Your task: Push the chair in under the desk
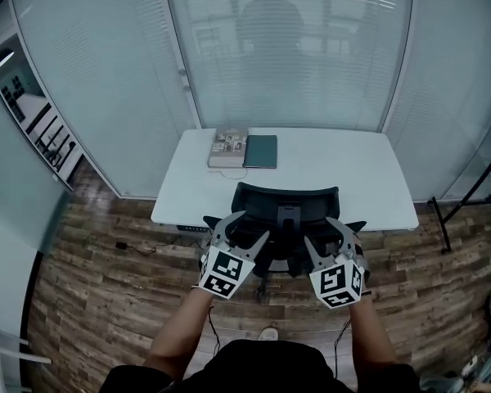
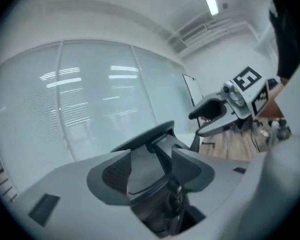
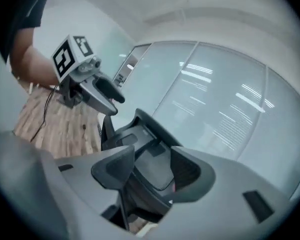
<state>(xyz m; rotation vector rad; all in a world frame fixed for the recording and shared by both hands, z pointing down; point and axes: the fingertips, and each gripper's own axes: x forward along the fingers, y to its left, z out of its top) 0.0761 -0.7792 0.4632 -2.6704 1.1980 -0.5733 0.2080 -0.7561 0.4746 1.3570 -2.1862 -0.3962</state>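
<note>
Black chair (image 1: 286, 201) drawn up to white desk (image 1: 344, 170).
Left gripper (image 1: 255, 224) and right gripper (image 1: 317, 229): jaws apart, nothing clamped; chair backrest just ahead of both.

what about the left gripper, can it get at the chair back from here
Probably yes: the left gripper hovers close behind the chair back, jaws apart, and nothing stands in the way.

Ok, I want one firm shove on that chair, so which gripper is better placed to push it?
Neither clearly: the left gripper and right gripper hang level, open, mirrored behind the chair. Use both.
</note>
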